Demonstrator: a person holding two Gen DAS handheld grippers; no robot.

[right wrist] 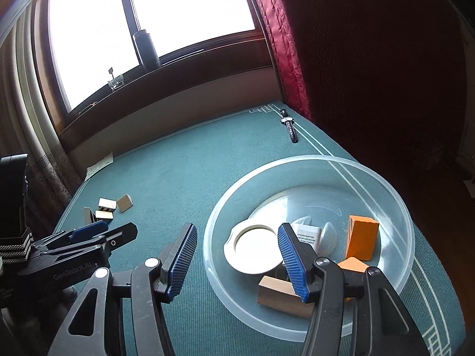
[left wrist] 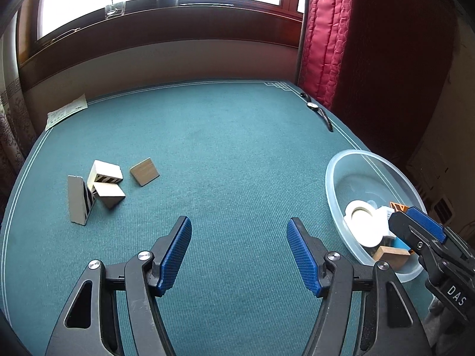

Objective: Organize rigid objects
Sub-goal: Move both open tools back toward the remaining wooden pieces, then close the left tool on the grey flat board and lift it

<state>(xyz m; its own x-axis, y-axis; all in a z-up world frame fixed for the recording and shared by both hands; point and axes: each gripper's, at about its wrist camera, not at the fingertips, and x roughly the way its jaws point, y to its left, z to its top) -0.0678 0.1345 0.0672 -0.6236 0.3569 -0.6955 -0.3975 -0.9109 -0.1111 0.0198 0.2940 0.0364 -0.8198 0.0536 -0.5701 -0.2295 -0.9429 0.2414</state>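
On the body of my right gripper point(left wrist: 427, 231), off to the right of my left fingers, I read the white letters "DAS". On the black body of my left gripper point(right wrist: 98, 231), to the left of my right fingers, stood "GenRobot.AI". Past my right fingers, a white packet point(right wrist: 308, 235) in the bowl point(right wrist: 371, 175) bore lines of print too small to read.
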